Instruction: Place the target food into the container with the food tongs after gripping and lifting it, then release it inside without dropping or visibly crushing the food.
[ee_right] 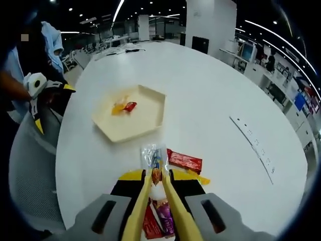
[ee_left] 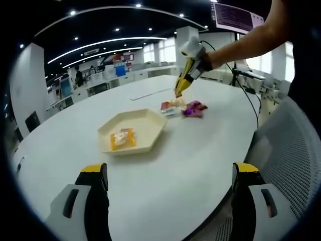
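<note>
We are looking across a round white desk in an open office, with rows of workstations lying far behind it and a mesh chair standing at its near right edge in the left gripper view. Going left to right in that view, a cream hexagonal tray is sitting on the desk with an orange-wrapped snack lying inside it near its front left wall; well apart to the right, a small cluster of wrapped snacks is lying on the bare desk, a purple packet among them. Nothing is standing between the tray and the cluster. Our left tool is hovering over the near desk with its yellow-tipped jaws spread wide, touching and holding nothing. Our right tool is reaching down from a bare forearm to the snack cluster, carrying yellow food tongs. In the right gripper view, the tray is lying ahead to the left, the left tool is showing at the far left, and a red-wrapped bar is lying just right of the tongs. The right tool is pressing the tongs' two arms nearly together, and their tips are pinching the near end of a clear-wrapped snack that is lying on the desk outside the tray.
</note>
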`<state>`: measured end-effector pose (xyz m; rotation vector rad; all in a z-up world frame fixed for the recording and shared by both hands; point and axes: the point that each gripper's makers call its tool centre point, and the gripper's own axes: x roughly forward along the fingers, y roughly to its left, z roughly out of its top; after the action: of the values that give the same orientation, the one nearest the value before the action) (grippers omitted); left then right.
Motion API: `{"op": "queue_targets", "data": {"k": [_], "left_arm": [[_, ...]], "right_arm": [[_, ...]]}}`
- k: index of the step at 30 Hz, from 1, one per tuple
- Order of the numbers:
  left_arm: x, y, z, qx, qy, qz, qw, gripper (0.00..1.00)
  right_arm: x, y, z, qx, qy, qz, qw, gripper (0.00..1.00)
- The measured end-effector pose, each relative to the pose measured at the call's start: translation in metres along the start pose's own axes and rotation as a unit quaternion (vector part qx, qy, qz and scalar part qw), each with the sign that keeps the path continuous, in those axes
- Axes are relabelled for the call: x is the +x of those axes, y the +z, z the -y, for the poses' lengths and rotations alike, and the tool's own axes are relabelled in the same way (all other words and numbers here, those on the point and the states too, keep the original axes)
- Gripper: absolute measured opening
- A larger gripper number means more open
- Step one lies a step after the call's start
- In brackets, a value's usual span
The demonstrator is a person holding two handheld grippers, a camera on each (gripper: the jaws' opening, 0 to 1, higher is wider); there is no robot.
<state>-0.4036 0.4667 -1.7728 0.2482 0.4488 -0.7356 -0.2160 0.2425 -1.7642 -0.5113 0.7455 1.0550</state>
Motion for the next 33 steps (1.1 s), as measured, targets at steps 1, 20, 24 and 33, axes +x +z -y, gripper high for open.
{"op": "queue_targets", "data": {"k": [1,20,24,33], "left_arm": [[0.000,0.000,0.000,0.000,0.000,0.000,1.0000,0.99],[-0.001,0.002,-0.001,0.000,0.001,0.007,1.0000,0.99],[-0.002,0.003,-0.002,0.000,0.004,0.010,0.9999,0.99],[-0.001,0.002,-0.002,0.001,0.005,0.008,1.0000,0.99]], "right_arm": [[0.000,0.003,-0.002,0.001,0.001,0.002,1.0000,0.17],[0.007,0.070,-0.030,-0.022,0.020,0.021,0.9993,0.18],[0.010,0.085,-0.037,-0.030,0.024,0.026,0.9989,0.18],[0.025,0.122,-0.052,-0.041,0.036,0.044,0.9976,0.18]]}}
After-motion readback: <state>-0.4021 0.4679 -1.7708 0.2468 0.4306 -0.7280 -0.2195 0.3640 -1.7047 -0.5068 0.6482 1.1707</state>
